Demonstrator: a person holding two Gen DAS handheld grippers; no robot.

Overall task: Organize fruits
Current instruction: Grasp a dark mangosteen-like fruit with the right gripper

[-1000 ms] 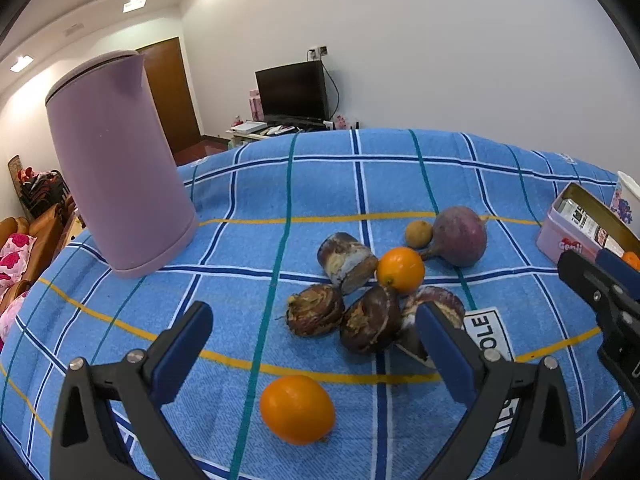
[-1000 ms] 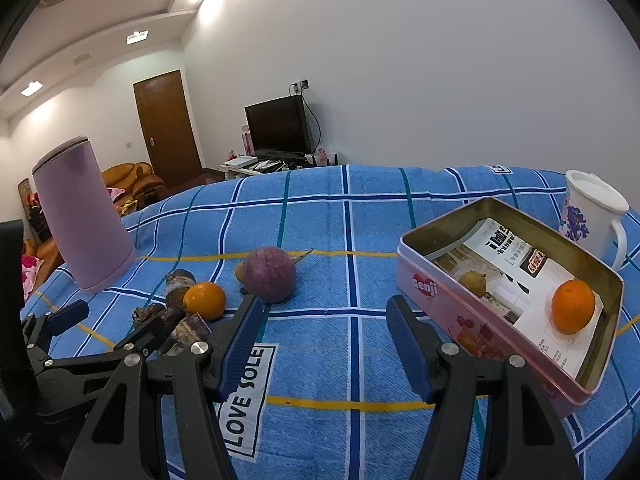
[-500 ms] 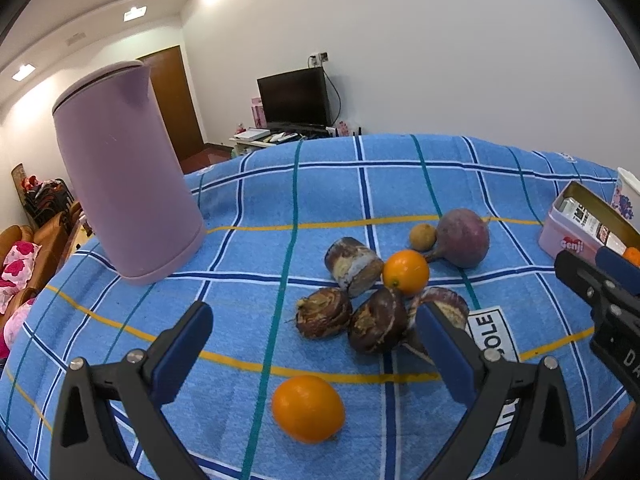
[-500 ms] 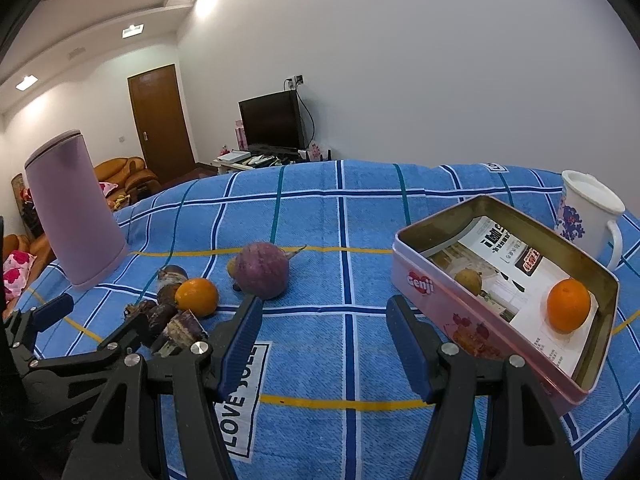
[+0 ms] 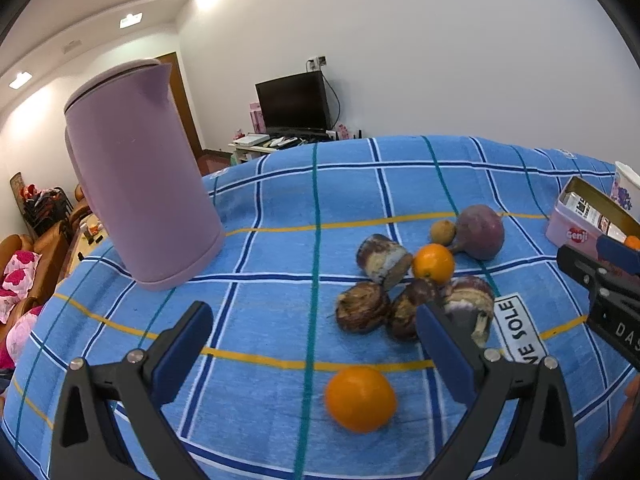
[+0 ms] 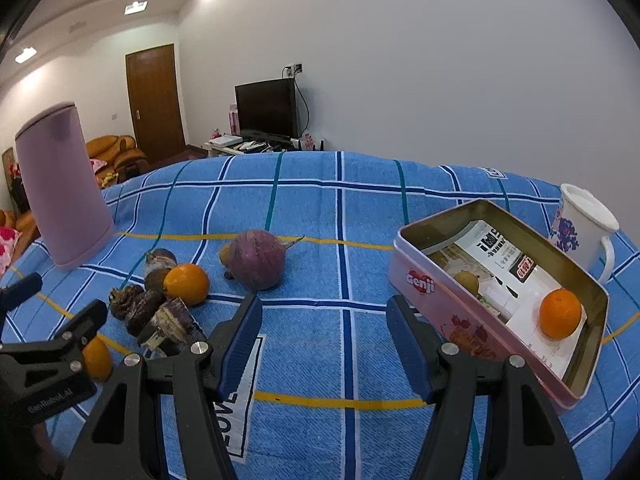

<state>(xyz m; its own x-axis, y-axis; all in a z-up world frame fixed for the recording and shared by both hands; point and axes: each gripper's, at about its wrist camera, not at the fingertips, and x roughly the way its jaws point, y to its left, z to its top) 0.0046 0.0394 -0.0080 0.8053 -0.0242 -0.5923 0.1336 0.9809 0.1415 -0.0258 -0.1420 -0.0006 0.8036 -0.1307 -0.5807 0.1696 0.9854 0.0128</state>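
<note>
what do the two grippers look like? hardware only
Both the left gripper and the right gripper share one design: black angular plastic frames with silver screws and blue ribbed finger pads. White lettering marks the housings. No cables or sleeves visible.

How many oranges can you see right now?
3: near orange alone in front of the left gripper, middle orange in the pile, tin orange inside the pink tin. None seems hidden.
</note>
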